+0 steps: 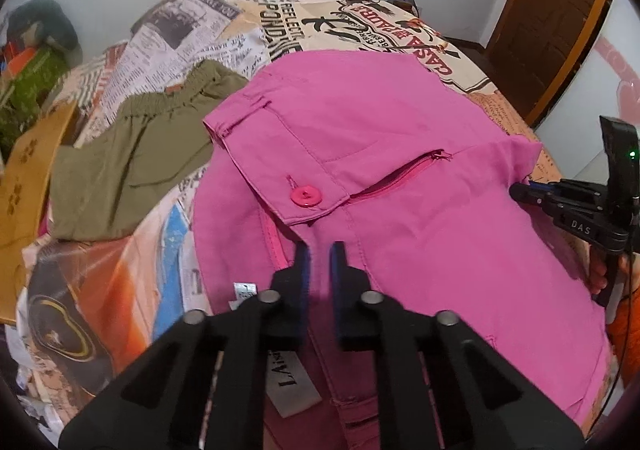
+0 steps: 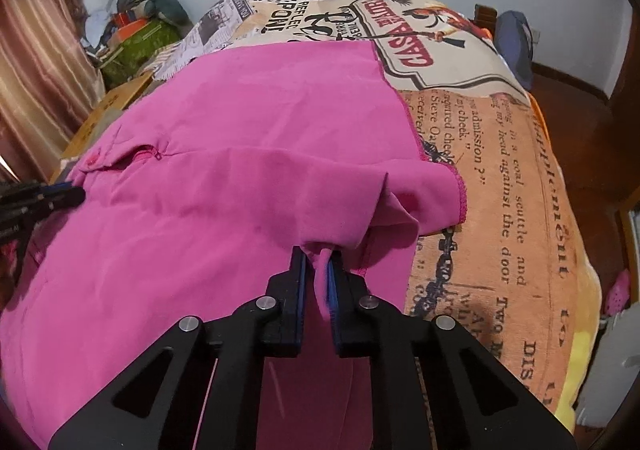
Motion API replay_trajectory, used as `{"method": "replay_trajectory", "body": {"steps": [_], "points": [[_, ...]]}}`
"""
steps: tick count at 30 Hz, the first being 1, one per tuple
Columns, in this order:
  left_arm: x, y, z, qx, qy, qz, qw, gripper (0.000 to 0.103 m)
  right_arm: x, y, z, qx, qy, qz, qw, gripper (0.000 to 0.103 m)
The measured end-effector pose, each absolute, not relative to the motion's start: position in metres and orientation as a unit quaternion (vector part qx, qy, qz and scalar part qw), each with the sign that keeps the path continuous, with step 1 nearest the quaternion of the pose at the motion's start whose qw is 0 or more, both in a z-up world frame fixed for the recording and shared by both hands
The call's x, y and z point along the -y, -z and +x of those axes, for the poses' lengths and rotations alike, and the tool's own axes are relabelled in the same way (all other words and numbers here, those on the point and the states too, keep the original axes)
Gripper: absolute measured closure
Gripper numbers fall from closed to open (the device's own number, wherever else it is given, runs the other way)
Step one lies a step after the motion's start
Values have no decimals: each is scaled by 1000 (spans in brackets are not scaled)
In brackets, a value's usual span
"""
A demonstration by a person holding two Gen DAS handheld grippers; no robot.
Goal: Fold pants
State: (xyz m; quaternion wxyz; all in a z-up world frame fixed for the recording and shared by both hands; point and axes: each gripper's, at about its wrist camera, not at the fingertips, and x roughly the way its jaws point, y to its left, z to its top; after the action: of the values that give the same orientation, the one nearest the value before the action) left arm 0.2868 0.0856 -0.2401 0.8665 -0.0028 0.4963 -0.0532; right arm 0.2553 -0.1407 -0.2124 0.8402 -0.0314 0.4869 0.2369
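Pink pants [image 1: 400, 153] lie spread on the bed, waistband flap with a pink button [image 1: 305, 197] and open zipper facing up. My left gripper [image 1: 320, 250] sits low over the pants just below the button, its jaws a narrow gap apart with pink cloth between them; a white label [image 1: 290, 382] lies under it. In the right wrist view the pants [image 2: 220, 129] fill the left half. My right gripper [image 2: 317, 256] is shut on a pinched fold of the pink cloth at the pants' right edge. It also shows in the left wrist view [image 1: 520, 191].
The bed has a newspaper-print cover [image 2: 500, 169]. Folded olive-green shorts [image 1: 132, 161] lie left of the pants beside a brown cardboard box [image 1: 28, 165]. Clutter [image 2: 132, 33] is piled at the far left by a curtain. A wooden door [image 1: 552, 9] stands at the right.
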Motion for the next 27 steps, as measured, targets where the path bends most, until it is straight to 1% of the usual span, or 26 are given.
{"method": "replay_trajectory", "body": {"steps": [1,4,7,10,13,17,21,23,24,25,26,27], "points": [[-85,238,286,-493,52,1,869,100,140,212,254,-486,-235,-39,841,98],[-81,230,287,-483,54,7,874,100,143,212,249,-485,-229,-56,842,98],[-77,222,289,-473,52,21,879,101,149,212,244,-490,-222,-54,842,99],[-78,218,293,-474,52,12,879,101,159,214,240,-497,-216,-35,840,99],[-84,223,296,-484,49,1,874,100,167,216,235,-500,-213,-17,839,100],[-88,250,301,-523,54,-12,850,100,169,215,233,-504,-213,1,837,99],[-85,242,296,-518,51,-3,854,99,170,207,231,-501,-209,3,840,98],[-85,234,294,-513,52,-3,857,94,172,197,233,-489,-202,-2,849,97],[-86,229,293,-507,51,-1,860,90,175,192,233,-484,-201,0,852,93],[-87,225,292,-502,47,3,863,85,176,188,234,-478,-200,4,855,86],[-88,220,293,-496,43,7,867,81,179,182,237,-468,-200,8,861,82],[-89,217,294,-490,40,9,871,72,181,176,240,-456,-198,11,868,73]]}}
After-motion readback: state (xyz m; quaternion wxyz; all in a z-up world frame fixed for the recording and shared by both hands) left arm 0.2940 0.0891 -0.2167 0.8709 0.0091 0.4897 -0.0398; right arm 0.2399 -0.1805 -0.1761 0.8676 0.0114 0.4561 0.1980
